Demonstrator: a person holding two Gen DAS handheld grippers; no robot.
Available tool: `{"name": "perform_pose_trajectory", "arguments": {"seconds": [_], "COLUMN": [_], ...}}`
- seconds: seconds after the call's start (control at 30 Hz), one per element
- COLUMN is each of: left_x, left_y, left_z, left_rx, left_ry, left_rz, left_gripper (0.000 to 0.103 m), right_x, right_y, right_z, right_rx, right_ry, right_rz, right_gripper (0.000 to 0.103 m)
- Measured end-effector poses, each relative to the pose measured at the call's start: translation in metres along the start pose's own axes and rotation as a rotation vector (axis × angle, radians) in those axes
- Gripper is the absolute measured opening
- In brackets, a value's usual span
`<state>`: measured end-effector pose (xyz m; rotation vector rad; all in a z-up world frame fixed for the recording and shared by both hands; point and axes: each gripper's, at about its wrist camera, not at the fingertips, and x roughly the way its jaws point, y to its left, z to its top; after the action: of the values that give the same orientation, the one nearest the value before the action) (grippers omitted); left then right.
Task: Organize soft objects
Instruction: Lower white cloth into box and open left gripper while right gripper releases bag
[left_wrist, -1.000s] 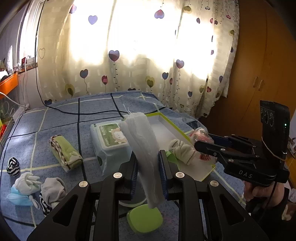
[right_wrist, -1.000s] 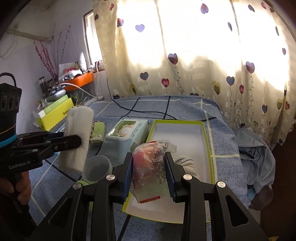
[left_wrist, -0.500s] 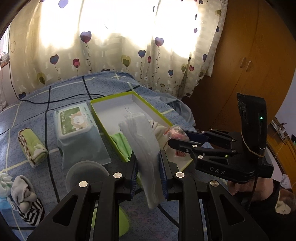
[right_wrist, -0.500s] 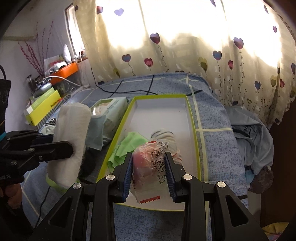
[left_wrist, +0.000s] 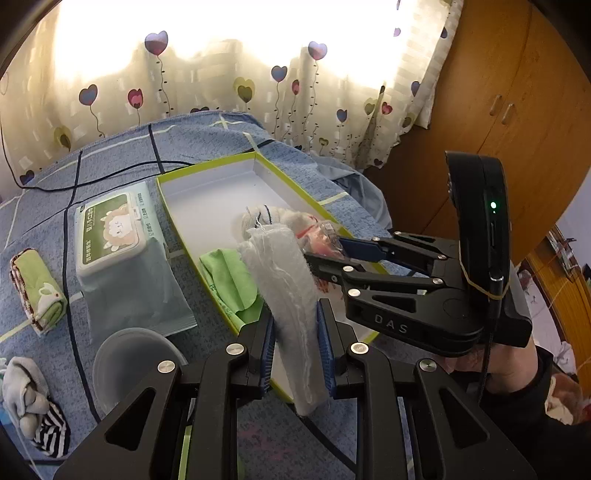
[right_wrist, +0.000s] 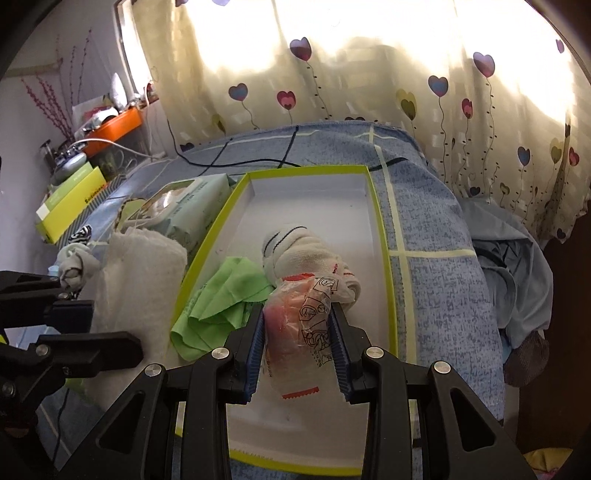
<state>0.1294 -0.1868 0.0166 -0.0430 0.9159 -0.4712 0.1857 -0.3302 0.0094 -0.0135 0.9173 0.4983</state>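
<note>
Reading "DAS" at centre right, the right gripper (left_wrist: 314, 254) clamps a printed plastic packet (right_wrist: 301, 325); the left gripper (left_wrist: 295, 354) clamps a white rolled towel (left_wrist: 284, 291).

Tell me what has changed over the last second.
Both hand-held grippers have come down and in over the tray: the left hand-held gripper carries the white cloth toward its near end, the right hand-held gripper brings the plastic packet over the sock and green cloth. Nothing was released; both grips are unchanged, and the wipes pack has not moved.
</note>
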Motion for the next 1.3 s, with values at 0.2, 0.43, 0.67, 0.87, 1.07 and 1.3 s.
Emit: {"name": "perform_pose_trajectory", "arguments": {"seconds": [0.2, 0.43, 0.67, 0.87, 1.07, 1.3], "left_x": [0.013, 0.03, 0.038, 0.024, 0.007, -0.016], "left_y": [0.005, 0.007, 0.006, 0.01, 0.013, 0.017], "left_z": [0.006, 0.016, 0.019, 0.019, 0.016, 0.009], "left_rx": [-0.021, -0.038, -0.02, -0.031, -0.044, -0.055], "left_ry": [0.024, 0.047, 0.046, 0.002, -0.031, -0.085], "left_rz": [0.02, -0.01, 0.022, 0.017, 0.001, 0.007], "left_gripper": [0.023, 0.026, 0.047, 0.047, 0.047, 0.047], "right_x": [-0.01, -0.029, -0.029, -0.03, -0.033, -0.044], "right_y": [-0.008, -0.016, -0.015, -0.007, -0.001, 0.014], "right_z": [0.001, -0.001, -0.004, -0.007, -0.01, -0.011], "right_rx": [0.034, 0.066, 0.069, 0.048, 0.042, 0.039], "right_ry": [-0.058, -0.105, -0.101, -0.094, -0.091, -0.098], "right_rz": [0.01, -0.004, -0.005, -0.006, -0.01, -0.022], "right_gripper": [0.051, 0.053, 0.053, 0.053, 0.053, 0.058]}}
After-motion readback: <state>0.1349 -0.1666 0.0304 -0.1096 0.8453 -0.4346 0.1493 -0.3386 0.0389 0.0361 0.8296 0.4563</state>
